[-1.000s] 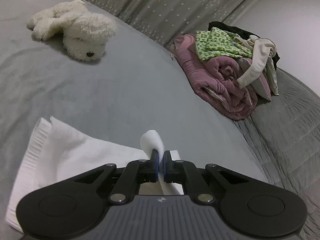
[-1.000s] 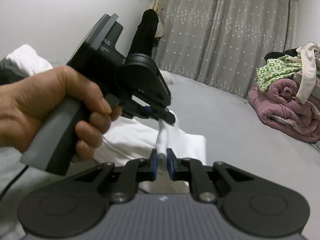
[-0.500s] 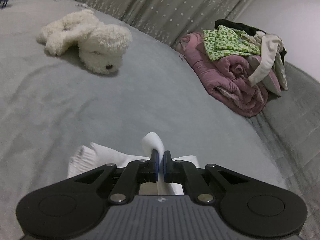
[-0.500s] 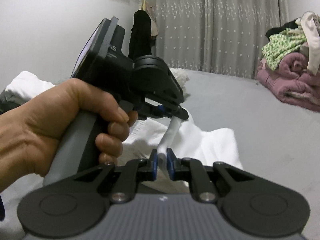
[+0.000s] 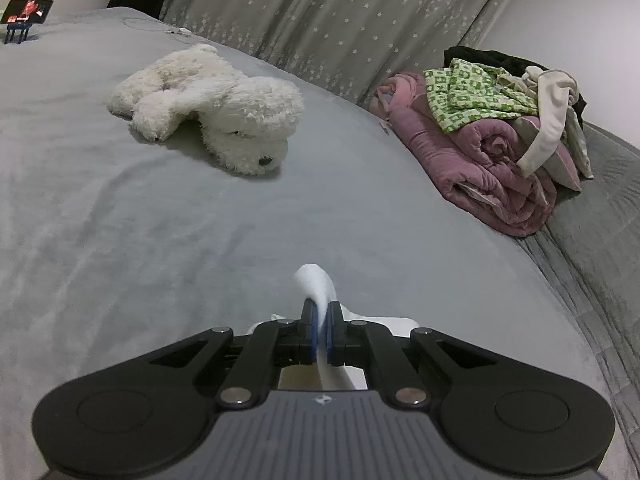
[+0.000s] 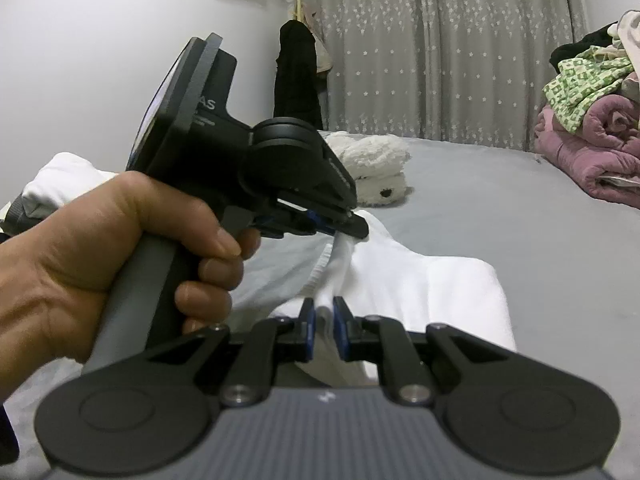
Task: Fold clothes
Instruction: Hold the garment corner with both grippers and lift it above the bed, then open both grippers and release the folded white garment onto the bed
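A white garment (image 6: 420,280) lies bunched on the grey bed (image 6: 500,208), lifted along one edge by both grippers. My left gripper (image 5: 319,310) is shut on a fold of the white garment (image 5: 316,282), which pokes up past its tips; most of the cloth is hidden under the gripper body. In the right wrist view a hand (image 6: 100,264) holds the left gripper (image 6: 356,230), its tips pinching the cloth edge. My right gripper (image 6: 323,306) is shut on the same edge, a short way below and nearer.
A white plush dog (image 5: 216,108) lies on the bed ahead. A pile of clothes on a rolled pink quilt (image 5: 492,132) sits at the right. Grey starred curtains (image 6: 440,48) hang behind. A small red-lit screen (image 5: 26,12) stands at the far left.
Both grippers have carried the white garment's edge forward over the bed. Far less cloth shows in the left wrist view, and the plush dog and quilt pile now look nearer.
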The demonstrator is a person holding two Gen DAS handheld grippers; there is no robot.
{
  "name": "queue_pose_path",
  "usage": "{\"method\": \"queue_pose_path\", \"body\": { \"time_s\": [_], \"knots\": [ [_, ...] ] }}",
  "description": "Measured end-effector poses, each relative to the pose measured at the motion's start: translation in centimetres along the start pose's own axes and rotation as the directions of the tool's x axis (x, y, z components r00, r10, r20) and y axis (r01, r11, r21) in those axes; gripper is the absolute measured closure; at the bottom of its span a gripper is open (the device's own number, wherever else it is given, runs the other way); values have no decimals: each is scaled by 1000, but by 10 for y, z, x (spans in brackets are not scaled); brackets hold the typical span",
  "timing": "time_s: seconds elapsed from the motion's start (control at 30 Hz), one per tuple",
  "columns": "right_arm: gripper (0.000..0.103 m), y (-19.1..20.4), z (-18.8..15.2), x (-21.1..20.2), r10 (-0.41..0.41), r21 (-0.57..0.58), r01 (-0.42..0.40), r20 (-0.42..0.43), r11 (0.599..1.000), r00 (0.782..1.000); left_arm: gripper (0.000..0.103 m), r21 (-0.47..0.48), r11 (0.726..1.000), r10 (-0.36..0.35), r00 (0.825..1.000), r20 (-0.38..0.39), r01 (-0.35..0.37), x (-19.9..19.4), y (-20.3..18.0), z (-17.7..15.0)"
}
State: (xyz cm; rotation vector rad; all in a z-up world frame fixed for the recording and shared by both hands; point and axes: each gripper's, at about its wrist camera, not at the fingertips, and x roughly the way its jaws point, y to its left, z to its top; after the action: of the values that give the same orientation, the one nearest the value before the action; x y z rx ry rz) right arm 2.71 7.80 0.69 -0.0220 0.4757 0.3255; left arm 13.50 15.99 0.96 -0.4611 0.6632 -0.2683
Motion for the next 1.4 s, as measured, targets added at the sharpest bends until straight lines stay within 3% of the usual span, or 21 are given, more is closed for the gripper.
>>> {"method": "queue_pose_path", "body": {
  "time_s": [0.47,0.77,0.97,1.13,1.27,1.4],
  "knots": [
    [92,1,5,18,26,32,-25,-41,999,999,100,22,998,56,998,-11,-56,5,11,-4],
    [92,-3,8,35,39,51,-35,-68,998,997,100,29,998,54,999,-1,-54,7,17,-4],
    [92,-6,6,40,55,58,-51,-76,997,996,99,-49,999,17,1000,1,-17,3,30,0],
    [92,-6,4,45,55,63,-49,-91,997,994,99,-52,998,37,999,32,-36,-7,32,5],
    [81,-6,3,50,103,87,-94,-112,992,988,99,-80,997,21,999,46,-17,-18,39,10],
    [78,-9,3,48,145,114,-132,-113,985,983,99,-40,999,-1,999,47,3,-29,31,13]
  ]
}}
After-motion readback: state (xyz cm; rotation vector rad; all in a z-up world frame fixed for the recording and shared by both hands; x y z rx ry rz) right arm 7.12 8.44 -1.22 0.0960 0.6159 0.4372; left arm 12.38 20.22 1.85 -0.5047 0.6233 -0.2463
